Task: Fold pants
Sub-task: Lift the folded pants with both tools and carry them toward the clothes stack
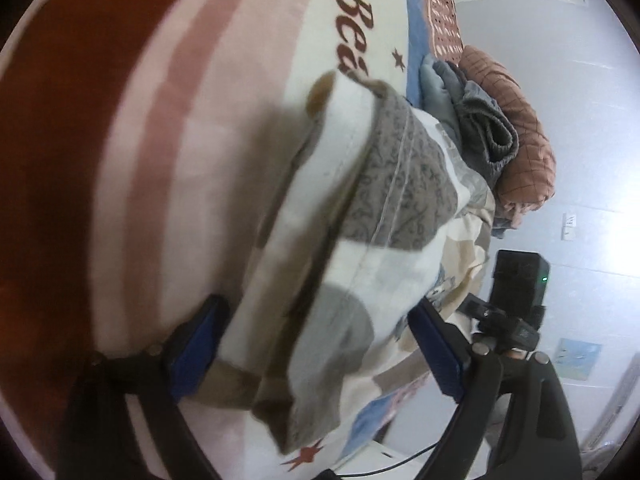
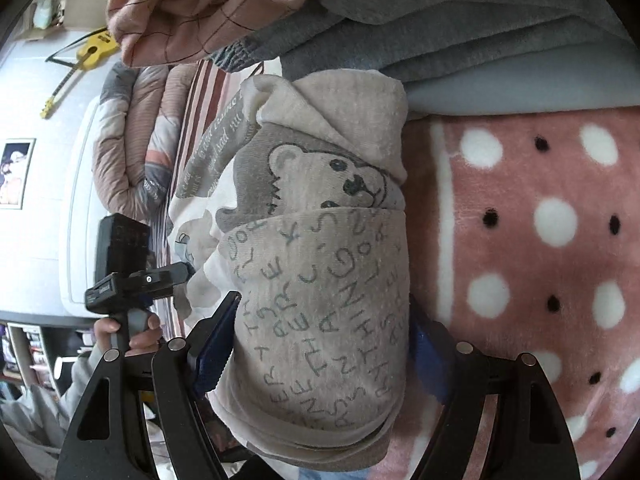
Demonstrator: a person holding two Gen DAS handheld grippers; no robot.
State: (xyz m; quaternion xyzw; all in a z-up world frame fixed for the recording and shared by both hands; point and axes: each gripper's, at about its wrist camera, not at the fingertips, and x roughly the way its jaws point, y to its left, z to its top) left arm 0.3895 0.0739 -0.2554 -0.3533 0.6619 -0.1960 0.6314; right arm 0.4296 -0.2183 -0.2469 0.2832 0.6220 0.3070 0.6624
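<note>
Beige and grey cotton filled both views: the folded pants (image 2: 320, 264), printed with bears and scattered letters, lay as a thick bundle on the bed. In the right wrist view the bundle sat on a pink blanket (image 2: 532, 240) with white and black dots, and the right hand-held gripper (image 2: 320, 356) straddled its near end, one blue pad on each side. The left-side pad touched the cloth; the other was partly hidden behind the fold, so I could not tell whether that gripper was squeezing or merely bracketing the bundle. Beyond the pants lay a stack of grey garments (image 2: 440, 32) and a rust checked quilt (image 2: 192, 8).

From the left wrist view the left hand-held gripper (image 1: 320, 352) stood with its jaws wide around the other end of the pants (image 1: 380, 216), blue pads close against the fabric on both sides; again a firm clamp could not be confirmed. Under it spread a cream blanket (image 1: 240, 80) with brown and pink bands and dark lettering. A hand (image 2: 132, 332) gripped the handle of the opposite tool, seen at the lower left of the right view.
</note>
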